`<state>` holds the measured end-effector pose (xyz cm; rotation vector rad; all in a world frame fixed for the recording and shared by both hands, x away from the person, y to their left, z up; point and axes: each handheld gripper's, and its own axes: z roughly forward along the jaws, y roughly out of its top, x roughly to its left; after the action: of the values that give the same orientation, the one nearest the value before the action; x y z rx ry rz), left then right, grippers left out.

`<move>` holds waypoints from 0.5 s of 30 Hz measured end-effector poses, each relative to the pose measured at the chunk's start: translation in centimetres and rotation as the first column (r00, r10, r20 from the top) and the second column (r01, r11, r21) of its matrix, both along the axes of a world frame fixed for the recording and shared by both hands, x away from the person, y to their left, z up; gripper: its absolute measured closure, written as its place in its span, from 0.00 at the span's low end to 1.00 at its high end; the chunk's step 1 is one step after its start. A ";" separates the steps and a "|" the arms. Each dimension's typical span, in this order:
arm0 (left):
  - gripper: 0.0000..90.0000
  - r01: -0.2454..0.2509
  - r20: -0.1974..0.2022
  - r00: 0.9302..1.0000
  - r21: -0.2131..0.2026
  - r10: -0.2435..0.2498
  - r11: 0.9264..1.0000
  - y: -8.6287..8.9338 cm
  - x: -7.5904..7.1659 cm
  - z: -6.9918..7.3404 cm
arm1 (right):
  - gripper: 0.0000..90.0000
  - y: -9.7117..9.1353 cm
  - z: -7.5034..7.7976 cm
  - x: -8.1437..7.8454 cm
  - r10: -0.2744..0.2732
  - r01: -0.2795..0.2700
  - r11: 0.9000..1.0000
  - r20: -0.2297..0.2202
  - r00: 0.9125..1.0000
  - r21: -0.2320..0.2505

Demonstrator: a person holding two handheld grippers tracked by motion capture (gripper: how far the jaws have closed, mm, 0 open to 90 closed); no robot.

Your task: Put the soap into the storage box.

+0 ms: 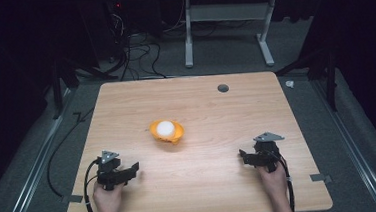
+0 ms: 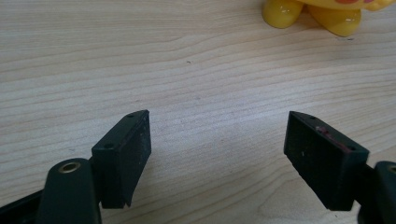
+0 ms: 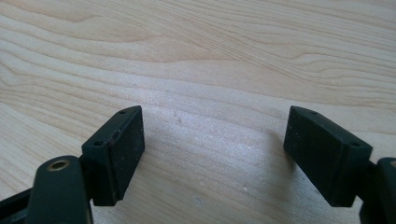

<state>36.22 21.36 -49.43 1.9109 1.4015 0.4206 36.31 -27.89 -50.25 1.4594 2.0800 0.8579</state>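
Holding both units low over the bench [image 1: 206,185], I read the left hand-held gripper [image 1: 130,170] and right hand-held gripper [image 1: 244,156] with jaws spread wide, empty. The yellow toy [image 1: 166,131] sits ahead of both, between them, well apart.

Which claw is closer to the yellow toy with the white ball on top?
The left claw. It sits below and to the left of the yellow toy, open and apart from it. The right claw is farther off, toward the table's right side, also open.
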 end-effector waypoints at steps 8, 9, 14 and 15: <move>0.26 -0.006 0.006 1.000 0.020 0.006 1.000 -0.4 0.2 -0.6 | 0.24 0.0 0.0 0.0 -0.001 0.001 1.000 0.000 1.000 0.000; 0.26 -0.006 0.006 1.000 0.024 0.006 1.000 -0.4 0.3 -0.7 | 0.24 0.0 0.0 0.0 0.000 0.000 1.000 0.000 1.000 0.000; 0.26 -0.008 0.018 1.000 0.036 0.008 0.999 -0.5 0.3 -0.8 | 0.24 0.0 0.0 0.0 -0.001 0.001 1.000 0.000 1.000 0.000; 0.26 -0.009 0.023 1.000 0.039 0.008 0.999 -0.5 0.3 -0.9 | 0.24 0.0 0.0 0.0 0.000 0.000 1.000 0.000 1.000 0.000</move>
<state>36.54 20.81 -50.29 1.9265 1.3969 0.4756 36.31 -27.88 -50.25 1.4596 2.0802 0.8578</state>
